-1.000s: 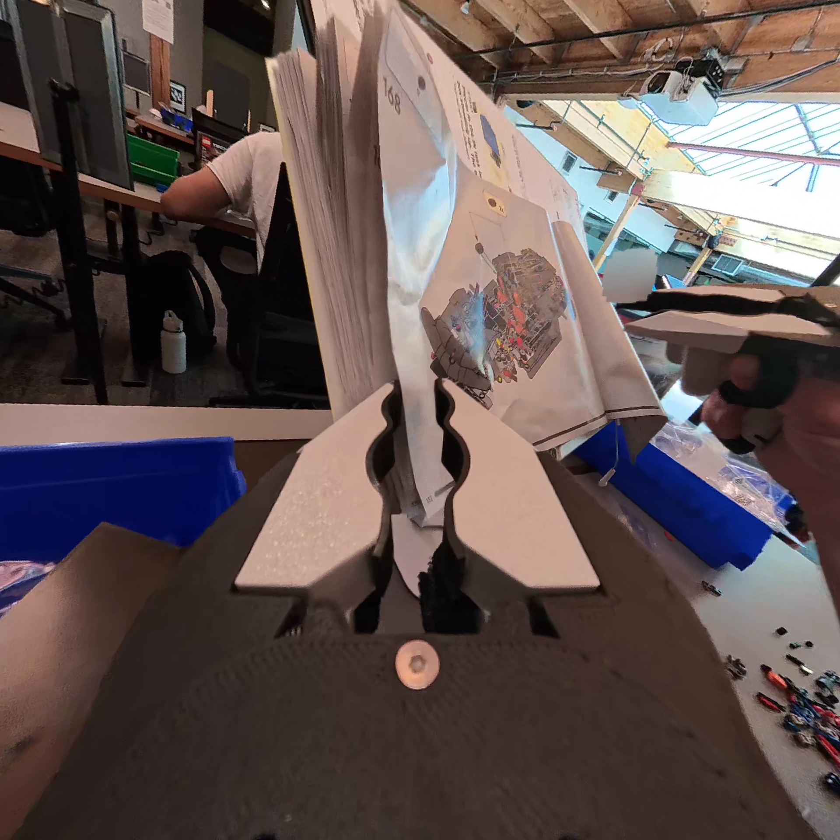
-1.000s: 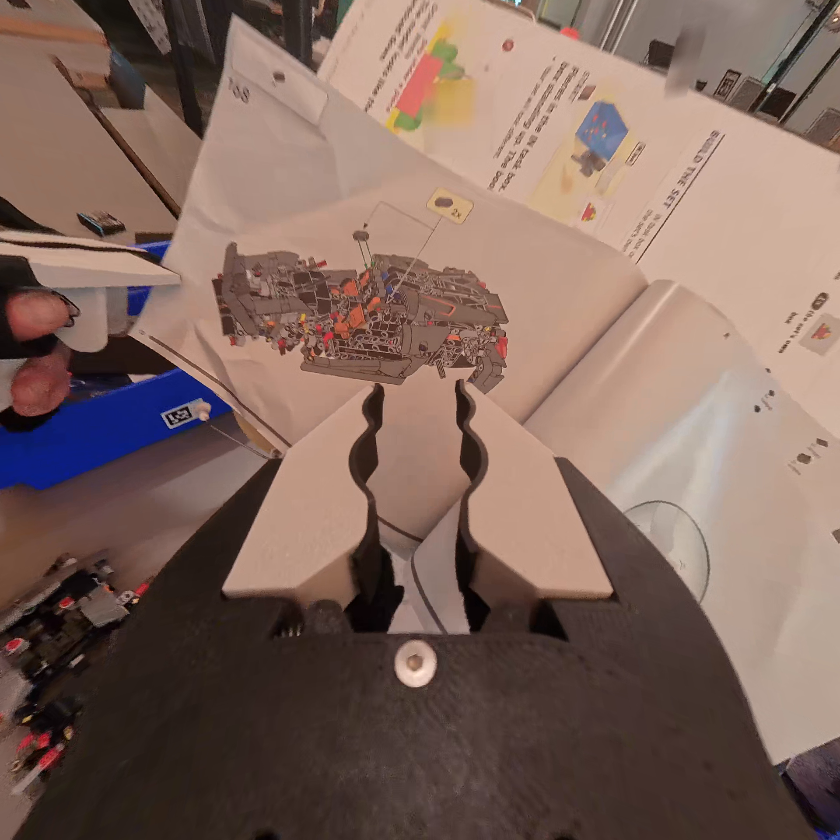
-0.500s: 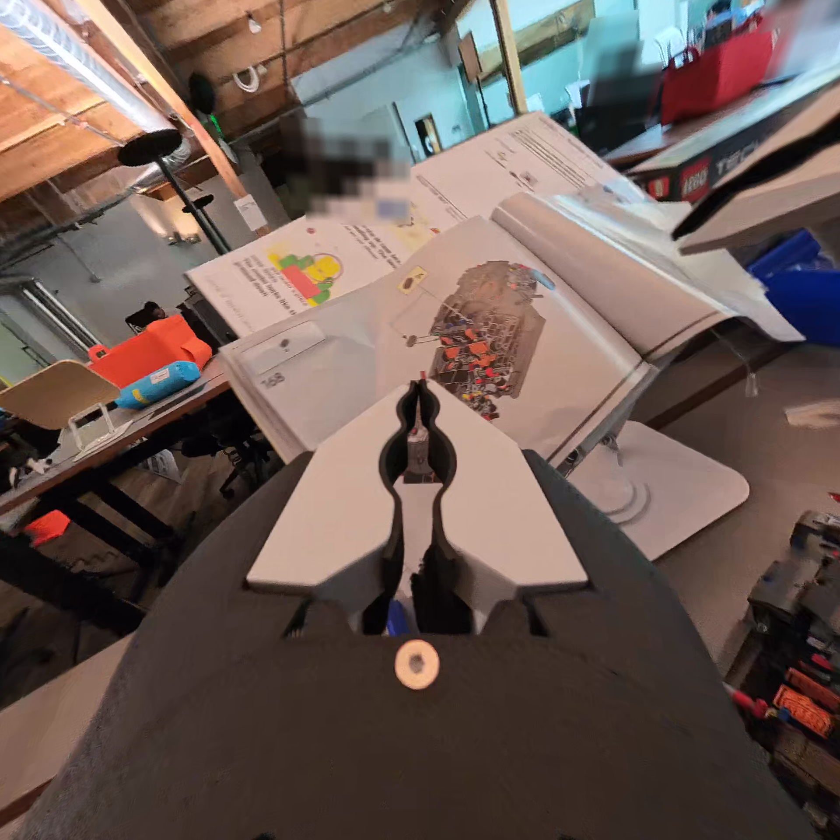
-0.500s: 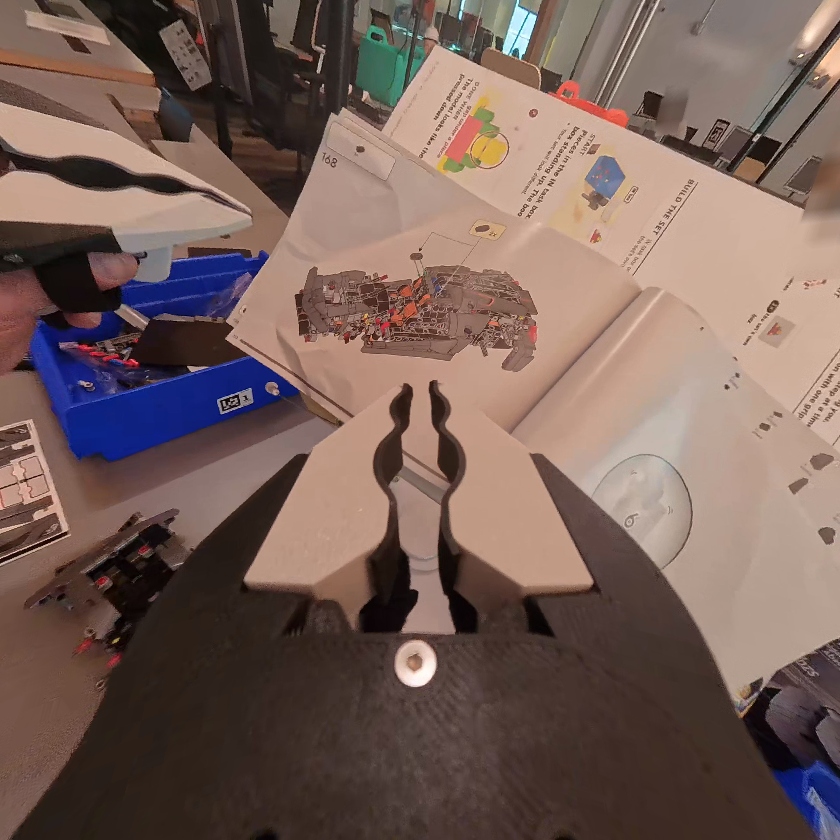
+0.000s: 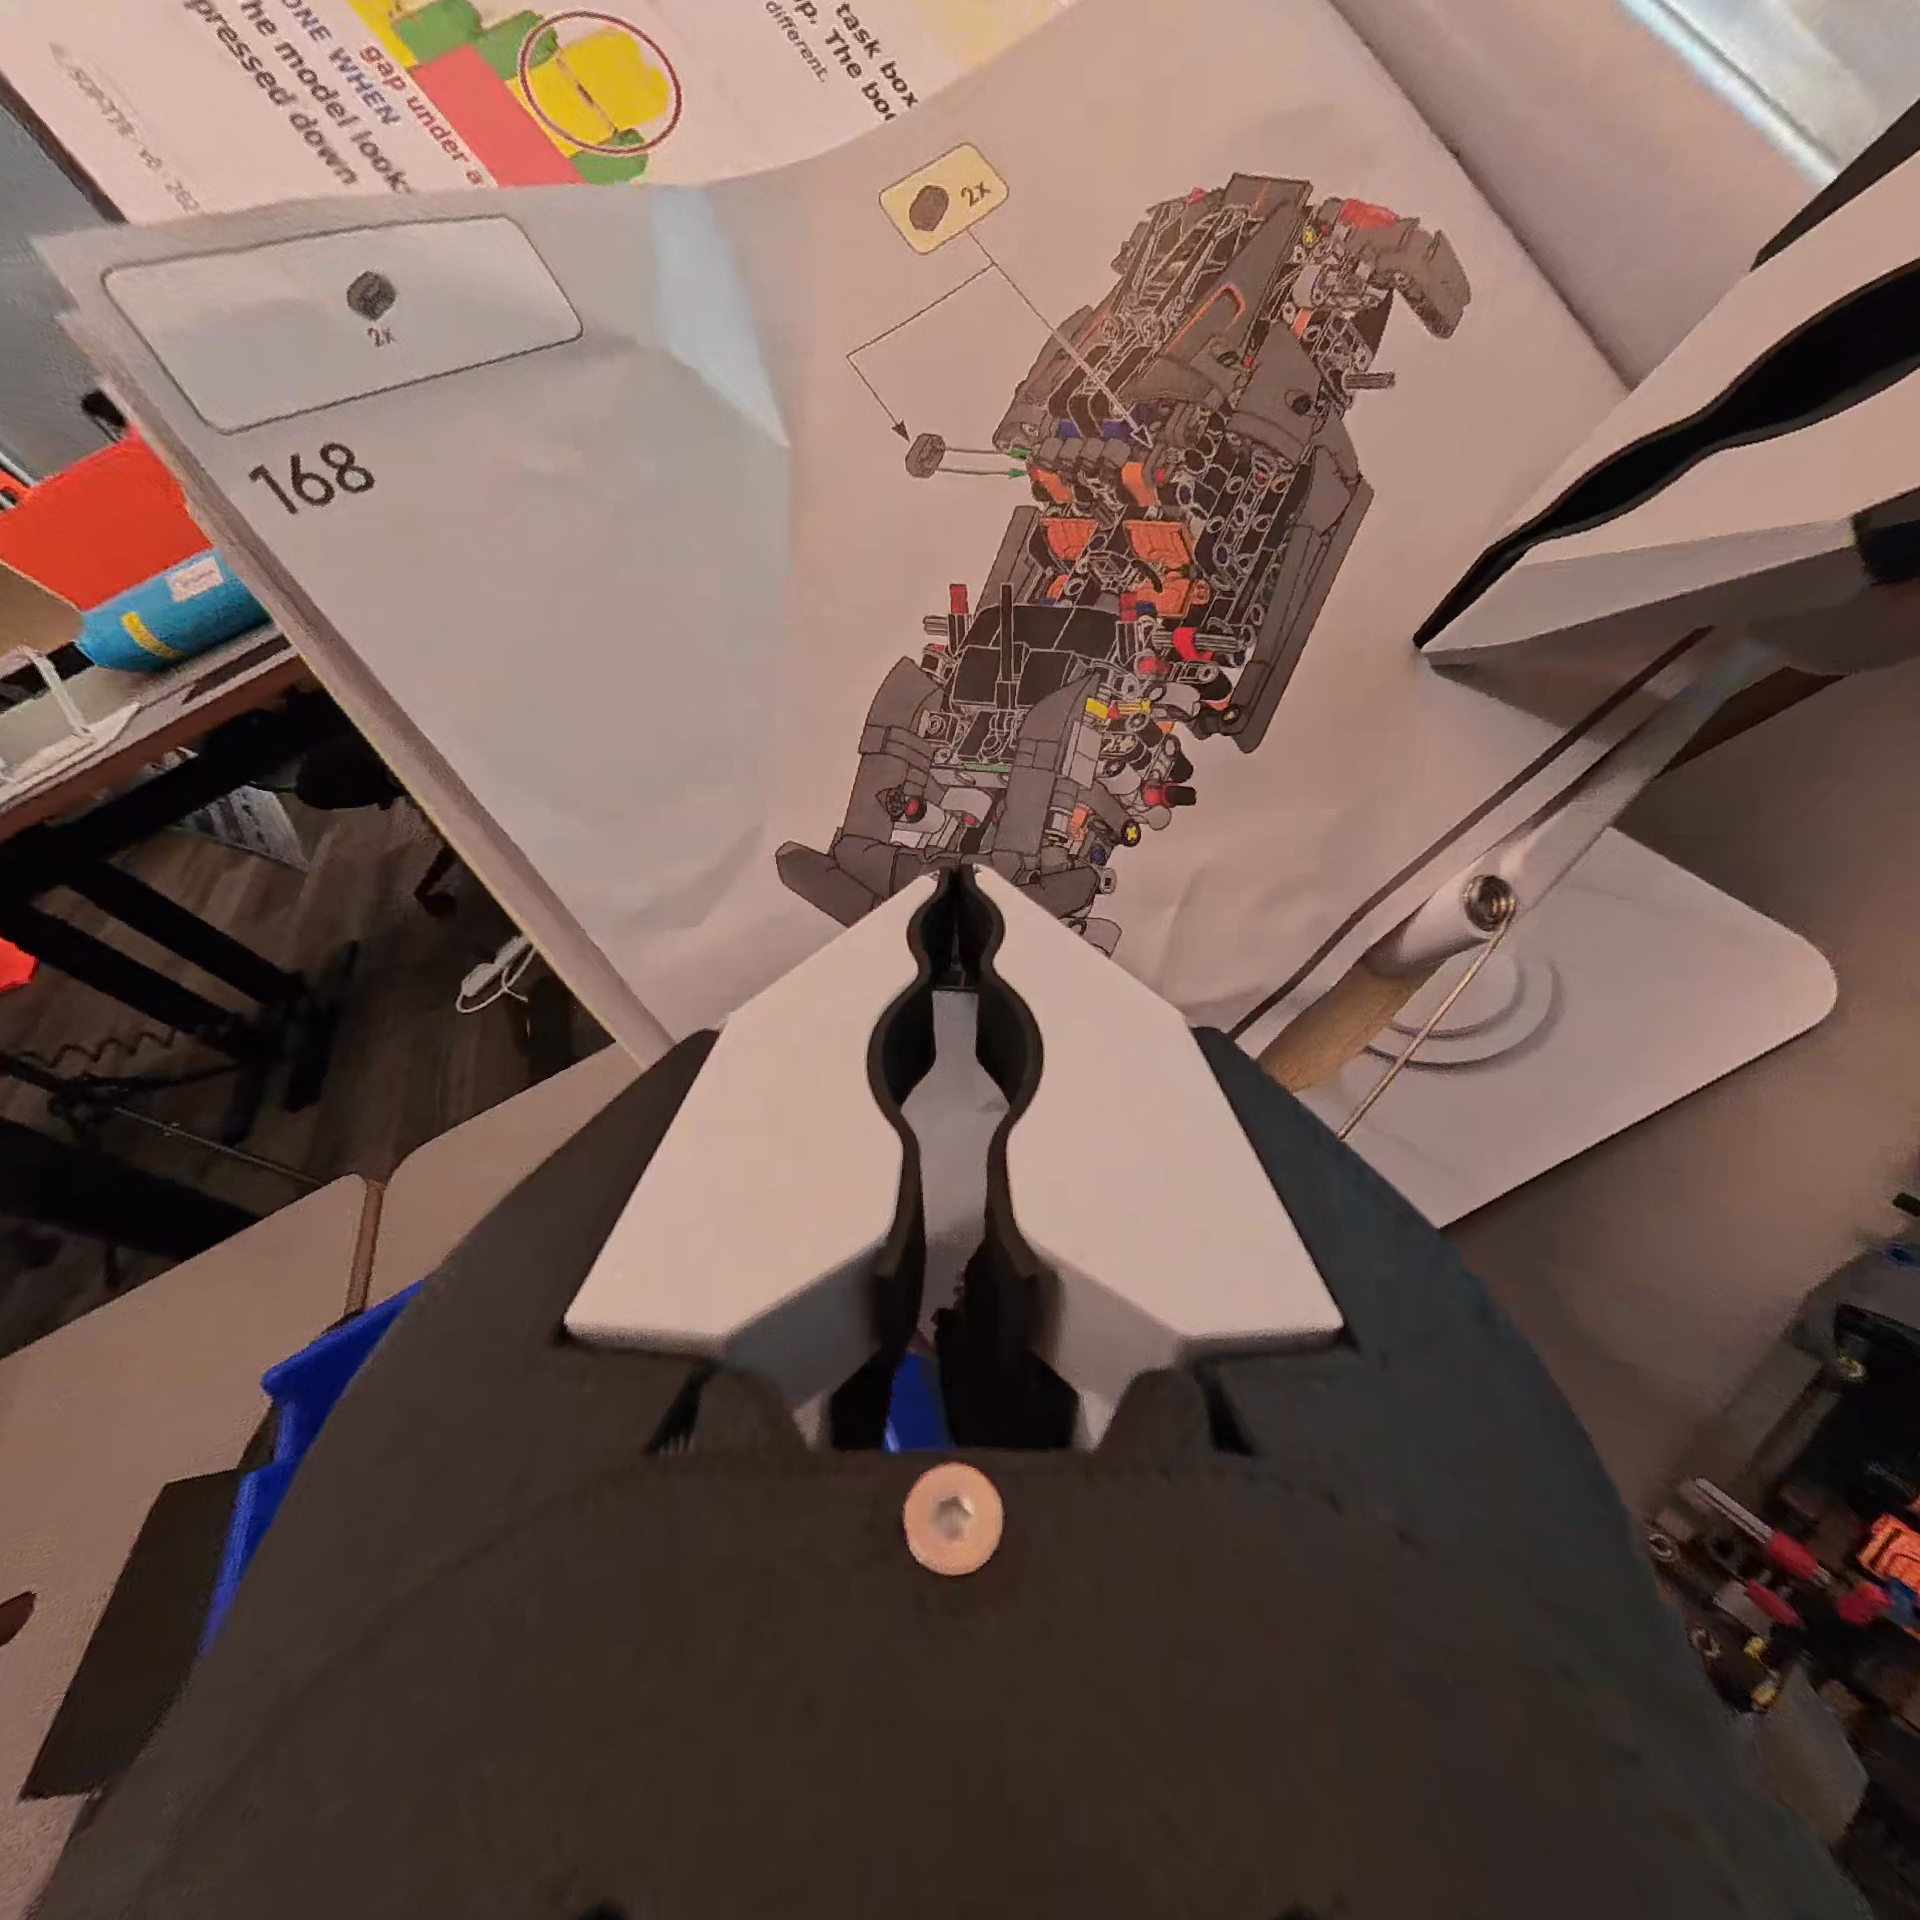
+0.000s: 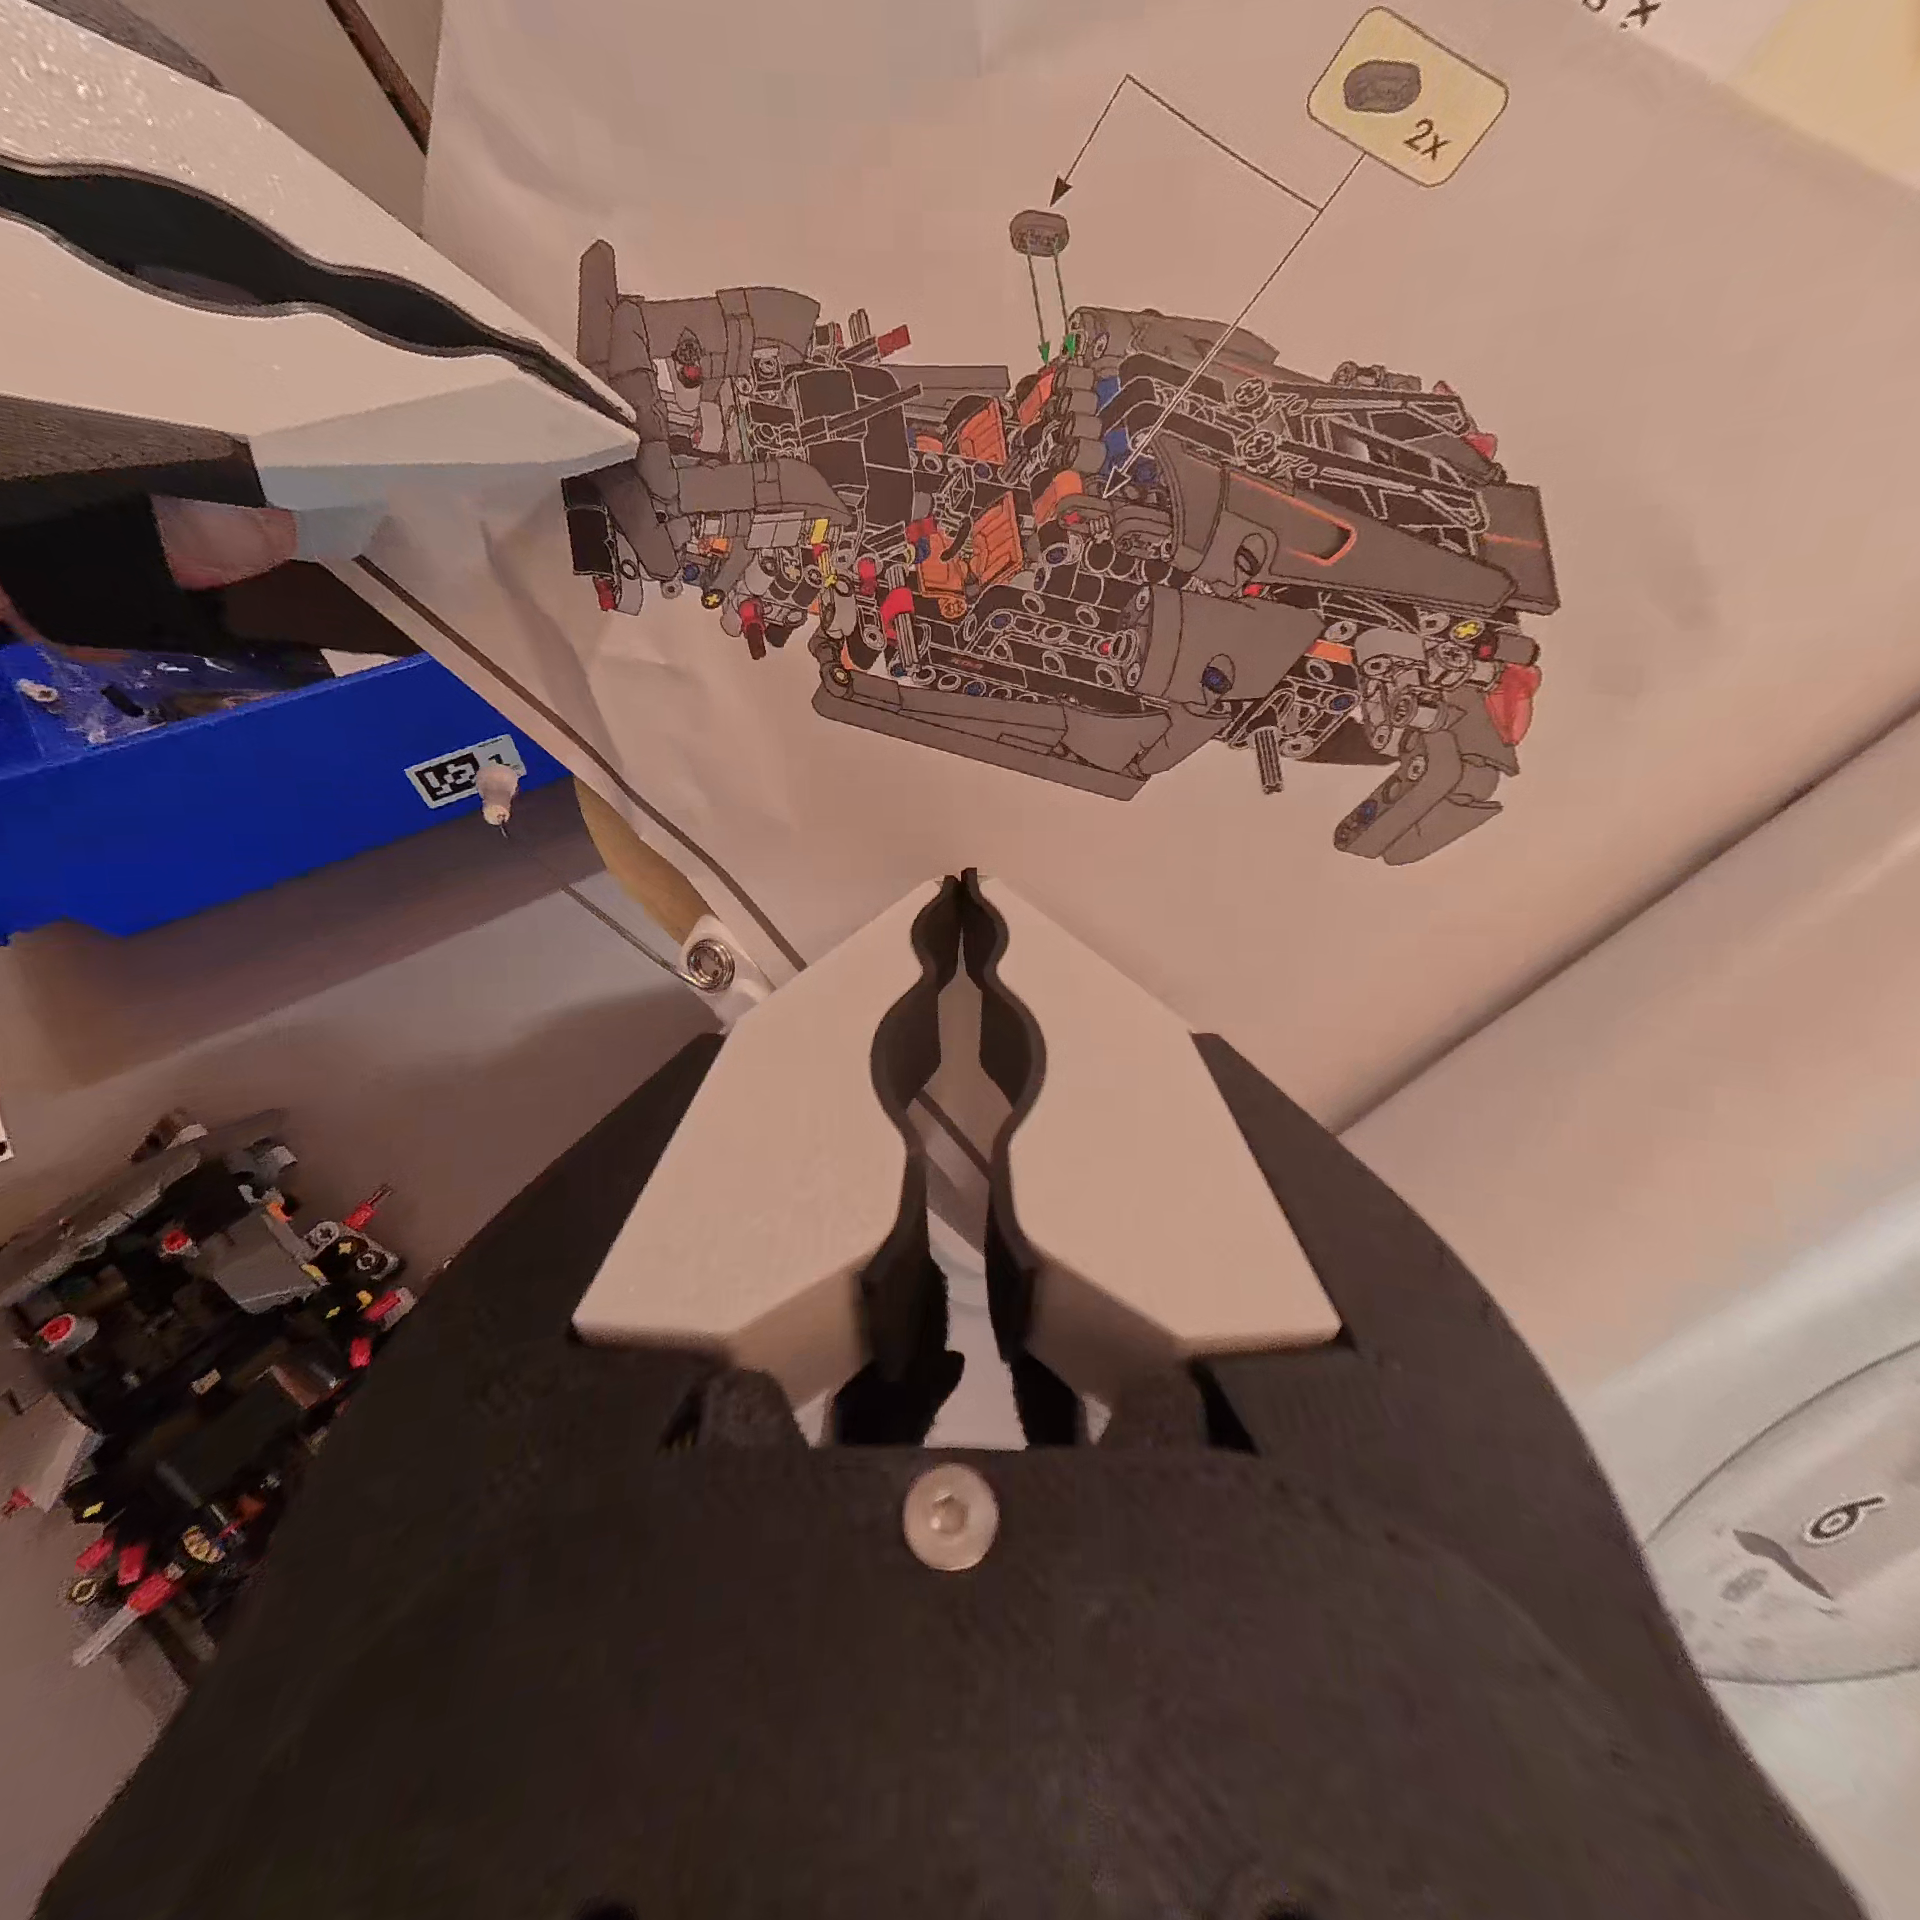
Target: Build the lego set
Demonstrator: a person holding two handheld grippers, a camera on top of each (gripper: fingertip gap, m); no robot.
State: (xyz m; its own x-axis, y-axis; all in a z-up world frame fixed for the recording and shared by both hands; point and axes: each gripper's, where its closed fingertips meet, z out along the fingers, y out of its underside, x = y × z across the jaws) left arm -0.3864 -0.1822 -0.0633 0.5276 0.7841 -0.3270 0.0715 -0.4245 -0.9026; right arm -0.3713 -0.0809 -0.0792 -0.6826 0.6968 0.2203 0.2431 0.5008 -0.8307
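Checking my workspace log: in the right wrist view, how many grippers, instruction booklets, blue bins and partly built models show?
Grippers: 2, right gripper and left gripper
Instruction booklet: 1
Blue bin: 1
Partly built model: 1
Total: 5

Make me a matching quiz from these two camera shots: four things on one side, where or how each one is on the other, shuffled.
1 instruction booklet
2 blue bin
3 partly built model
4 right claw

A shut, nothing held
B open on a stand
C lying on the table
D tag on its side

Pairs: 1-B, 2-D, 3-C, 4-A
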